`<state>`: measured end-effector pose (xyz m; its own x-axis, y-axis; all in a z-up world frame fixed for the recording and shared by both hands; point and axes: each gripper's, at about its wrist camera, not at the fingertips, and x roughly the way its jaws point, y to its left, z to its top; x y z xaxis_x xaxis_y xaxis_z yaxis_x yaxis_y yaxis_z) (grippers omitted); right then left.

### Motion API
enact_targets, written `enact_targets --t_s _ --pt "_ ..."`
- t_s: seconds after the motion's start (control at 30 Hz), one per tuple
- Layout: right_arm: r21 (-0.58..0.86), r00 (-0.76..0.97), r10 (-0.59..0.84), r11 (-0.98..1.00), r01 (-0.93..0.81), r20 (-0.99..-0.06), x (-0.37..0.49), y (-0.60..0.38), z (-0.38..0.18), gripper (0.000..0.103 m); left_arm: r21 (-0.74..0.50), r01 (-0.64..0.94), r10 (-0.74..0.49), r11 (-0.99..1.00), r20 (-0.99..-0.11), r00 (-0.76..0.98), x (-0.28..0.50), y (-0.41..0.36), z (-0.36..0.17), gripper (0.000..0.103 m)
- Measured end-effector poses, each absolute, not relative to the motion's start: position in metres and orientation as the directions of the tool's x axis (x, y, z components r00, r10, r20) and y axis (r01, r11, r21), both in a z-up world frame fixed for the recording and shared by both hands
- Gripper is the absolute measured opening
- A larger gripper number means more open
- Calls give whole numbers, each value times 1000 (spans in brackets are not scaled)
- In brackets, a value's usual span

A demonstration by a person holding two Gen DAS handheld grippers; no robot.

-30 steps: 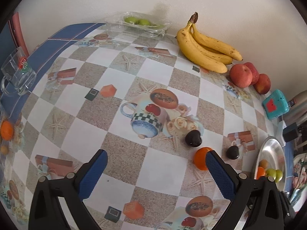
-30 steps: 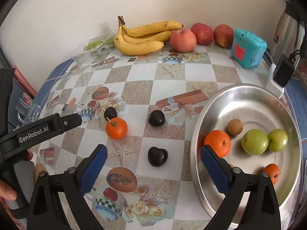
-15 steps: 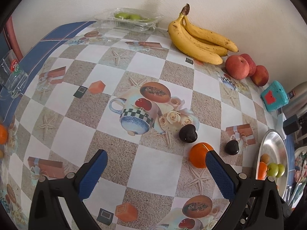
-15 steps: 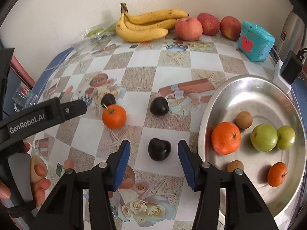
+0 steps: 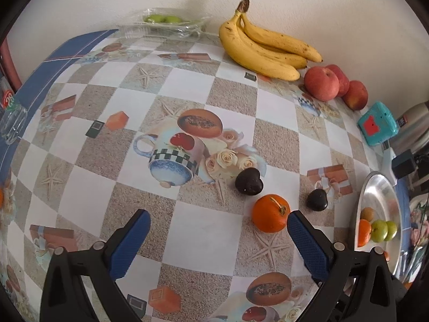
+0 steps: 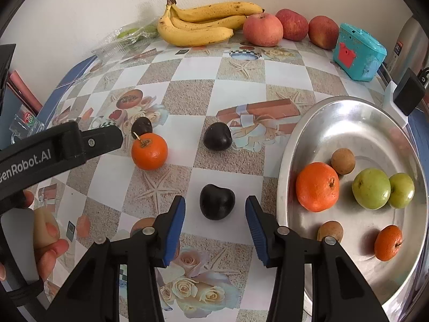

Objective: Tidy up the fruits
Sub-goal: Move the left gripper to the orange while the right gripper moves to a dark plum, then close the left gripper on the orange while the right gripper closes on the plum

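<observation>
- Right gripper [image 6: 215, 213], jaws just narrowed, brackets a dark plum [image 6: 217, 201] on the table [image 6: 241, 91]; pads not yet touching it
- Left gripper [image 5: 218, 237] spread wide, empty, an orange [image 5: 270, 212] just inside its right finger
- Steel tray [image 6: 348, 123] at right holds oranges, green fruit

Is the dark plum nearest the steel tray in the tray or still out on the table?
Out. The plum lies on the tablecloth, left of the tray rim.
</observation>
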<state>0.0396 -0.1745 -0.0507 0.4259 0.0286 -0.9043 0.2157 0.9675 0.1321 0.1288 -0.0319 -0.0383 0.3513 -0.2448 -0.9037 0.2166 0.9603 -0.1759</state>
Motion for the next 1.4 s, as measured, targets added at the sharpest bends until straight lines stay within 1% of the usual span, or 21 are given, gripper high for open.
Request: enact_targets --t_s 0.13,0.2,0.37,0.47,0.67,0.77,0.87,0.93,1.0,1.03,1.1,1.13,1.2,1.3,1.33,1.37,1.4 --pt "129 424 27 968 214 -905 39 -175 -50 41 -135 244 -217 960 -911 350 128 -39 -42 103" --pt "130 423 29 968 213 -905 39 -175 -50 35 -126 252 -212 960 -911 354 127 -41 -43 103" --pt "147 426 40 964 221 -904 39 -177 -50 28 -121 265 -214 957 -908 360 127 -47 -44 103" --pt "156 429 48 963 220 -902 39 -178 -49 27 -127 284 -227 950 -907 356 128 -51 -44 103" --pt "171 434 53 956 238 -899 37 -181 -46 27 -85 348 -221 934 -902 372 125 -66 -45 103" --pt "175 445 49 954 245 -894 36 -184 -40 27 -95 357 -234 929 -899 370 124 -69 -47 103" --pt "178 448 49 952 249 -892 35 -185 -38 27 -80 365 -227 928 -895 383 123 -73 -48 102" --pt "179 449 50 952 249 -892 35 -185 -37 27 -70 375 -226 924 -892 390 121 -76 -50 97" --pt "182 449 53 951 249 -892 35 -185 -37 27 -74 383 -233 921 -892 389 121 -78 -51 88" --pt "183 449 54 951 248 -892 35 -185 -37 27 -75 386 -235 920 -892 386 121 -79 -52 87" --pt "182 449 54 952 247 -892 35 -185 -37 27 -75 391 -236 917 -893 383 120 -81 -53 77" --pt "182 449 54 952 247 -892 35 -185 -37 27 -73 393 -235 917 -893 383 119 -83 -54 74" --pt "183 449 55 951 248 -892 35 -185 -37 27 -75 398 -239 914 -893 380 118 -84 -54 63" --pt "185 450 56 951 248 -891 35 -186 -36 27 -92 406 -255 909 -894 369 117 -86 -54 50" --pt "185 450 56 951 247 -891 35 -186 -36 27 -95 410 -259 907 -894 366 116 -86 -53 48" --pt "185 450 57 951 247 -891 35 -186 -36 27 -100 415 -265 904 -894 363 116 -87 -53 42" --pt "185 449 57 951 247 -891 35 -186 -36 27 -103 419 -269 902 -893 360 115 -88 -52 40"
